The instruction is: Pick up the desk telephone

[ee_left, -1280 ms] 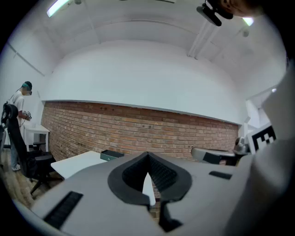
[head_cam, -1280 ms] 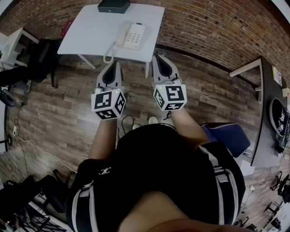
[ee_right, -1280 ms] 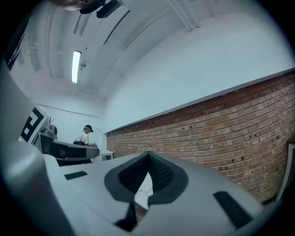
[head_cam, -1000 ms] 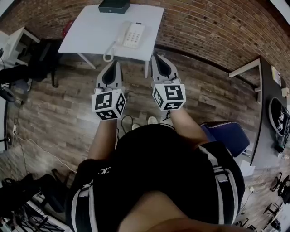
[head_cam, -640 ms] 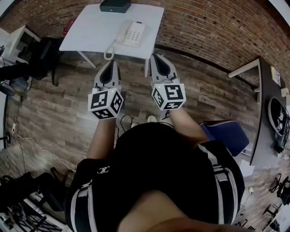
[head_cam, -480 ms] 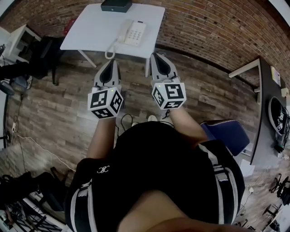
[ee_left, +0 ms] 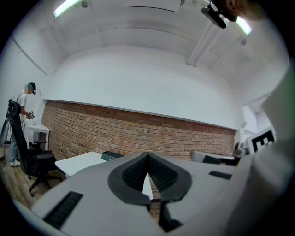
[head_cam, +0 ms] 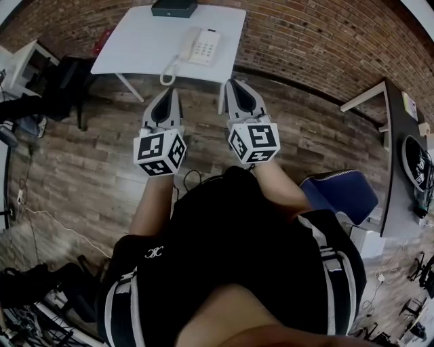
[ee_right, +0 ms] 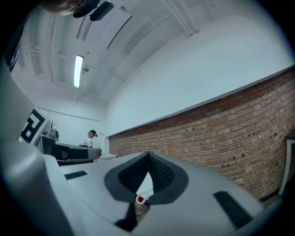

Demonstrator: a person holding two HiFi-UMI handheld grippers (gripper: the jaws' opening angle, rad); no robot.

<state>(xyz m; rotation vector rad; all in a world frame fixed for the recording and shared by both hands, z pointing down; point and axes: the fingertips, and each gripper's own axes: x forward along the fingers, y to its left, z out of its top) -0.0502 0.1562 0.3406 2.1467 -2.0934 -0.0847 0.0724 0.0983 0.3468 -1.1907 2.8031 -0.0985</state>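
Observation:
The white desk telephone [head_cam: 198, 46] lies on the white table [head_cam: 129, 51] by the brick wall, its handset on its left side and a coiled cord [head_cam: 166, 72] hanging over the table's near edge. My left gripper [head_cam: 169, 91] is shut and empty, held level in front of the table, short of its edge. To its right, my right gripper [head_cam: 230, 83] is also shut and empty, just off the table's near right corner. In the left gripper view the closed tips [ee_left: 147, 156] face the table [ee_left: 78, 162]. The right gripper view has the tips [ee_right: 148, 156] shut before the brick wall.
A black box [head_cam: 174, 7] sits at the table's far edge. A black office chair [head_cam: 64, 81] stands left of the table, a blue chair [head_cam: 342, 196] and a dark desk [head_cam: 397, 149] to the right. Another person [ee_left: 20, 124] stands far left. Cables lie on the wooden floor.
Both grippers have moved forward toward the table along with the person, staying shut. The telephone has not moved.

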